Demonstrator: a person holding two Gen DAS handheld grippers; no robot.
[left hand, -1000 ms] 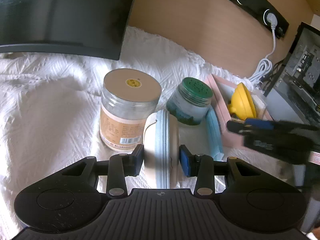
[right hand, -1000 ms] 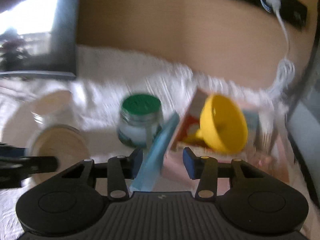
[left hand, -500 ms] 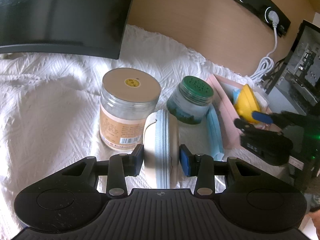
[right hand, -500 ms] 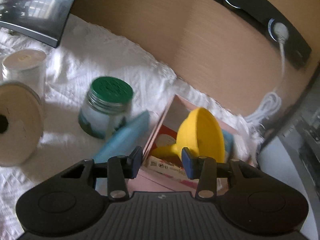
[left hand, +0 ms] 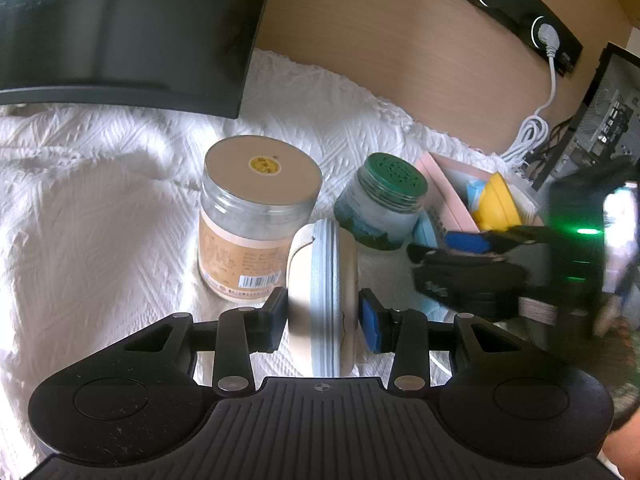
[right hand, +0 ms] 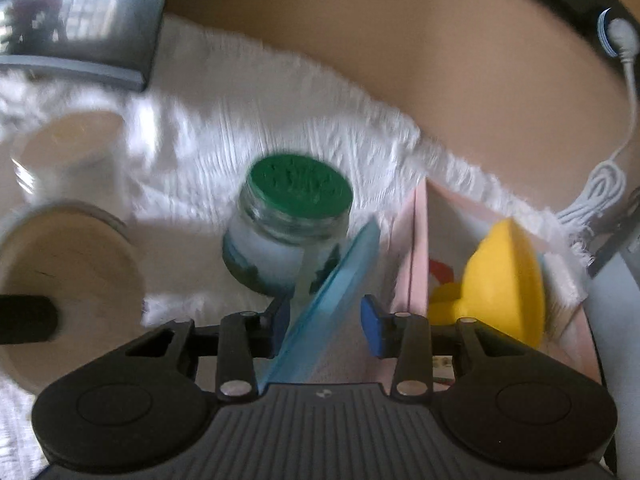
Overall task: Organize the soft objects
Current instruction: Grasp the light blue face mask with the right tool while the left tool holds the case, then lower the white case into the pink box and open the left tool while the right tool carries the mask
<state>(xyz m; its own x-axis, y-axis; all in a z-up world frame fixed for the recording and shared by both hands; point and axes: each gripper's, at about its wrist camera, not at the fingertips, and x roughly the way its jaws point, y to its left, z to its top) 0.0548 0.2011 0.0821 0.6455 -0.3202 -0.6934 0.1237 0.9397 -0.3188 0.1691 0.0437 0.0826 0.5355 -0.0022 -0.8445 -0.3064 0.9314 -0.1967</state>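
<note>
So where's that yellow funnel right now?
The yellow funnel sits in the pink box, on the right in both wrist views, just right of the green-lidded jar on the white cloth.

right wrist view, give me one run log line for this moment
right gripper: closing around flat blue pouch, pads not yet pressing | left gripper: holding round cream zip case | pink box: holds yellow funnel

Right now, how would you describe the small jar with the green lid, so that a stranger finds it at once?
Start at the white textured cloth that covers the surface. Two jars stand near its middle: a big jar with a flat beige lid, and to its right, beside the pink box, the small glass jar. Only this one has a dark green embossed lid and a landscape picture on its side.
</note>
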